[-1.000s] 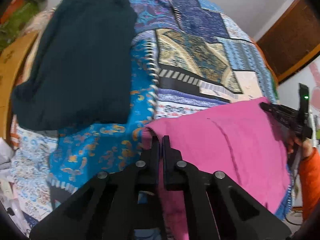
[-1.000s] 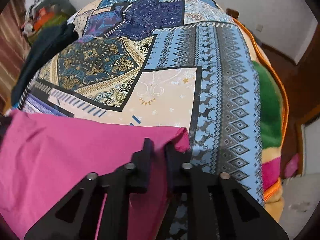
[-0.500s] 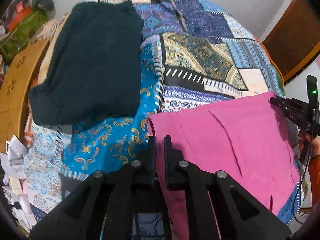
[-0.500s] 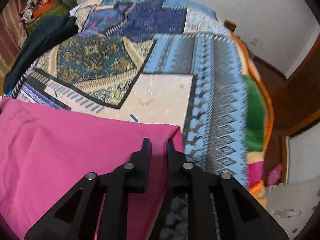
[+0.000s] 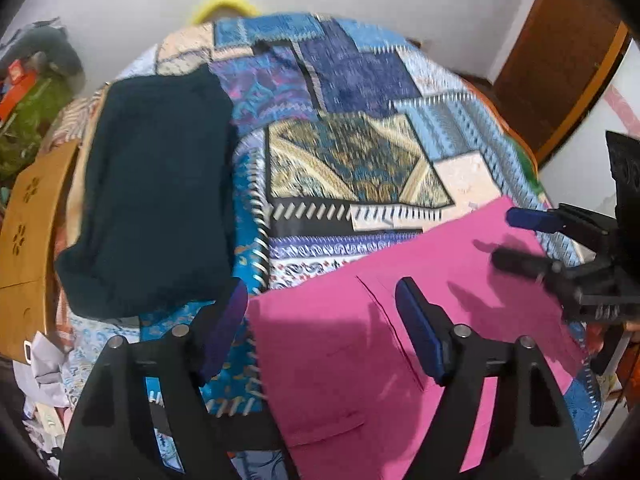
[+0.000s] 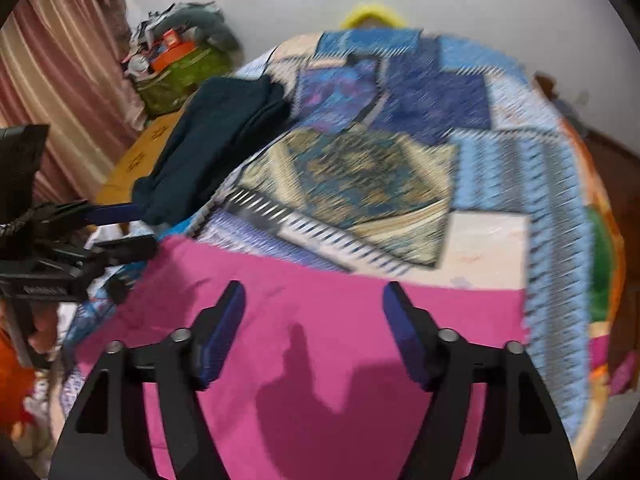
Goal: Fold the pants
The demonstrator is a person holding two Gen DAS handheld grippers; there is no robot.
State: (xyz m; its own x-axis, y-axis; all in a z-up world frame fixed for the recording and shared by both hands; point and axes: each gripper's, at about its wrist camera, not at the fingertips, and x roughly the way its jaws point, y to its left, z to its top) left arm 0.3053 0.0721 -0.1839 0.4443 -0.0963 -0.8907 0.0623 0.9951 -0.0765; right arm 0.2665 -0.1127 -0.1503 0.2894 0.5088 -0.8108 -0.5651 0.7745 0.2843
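Both tongs stand spread and released, holding nothing: left gripper [image 5: 320,308] over the near left corner of the pink pants [image 5: 400,340], right gripper [image 6: 312,312] above their far edge. Pants lie flat on the patchwork bedspread [image 6: 500,152]. Dark folded garment [image 5: 156,192] lies well apart; bare bedspread beyond.
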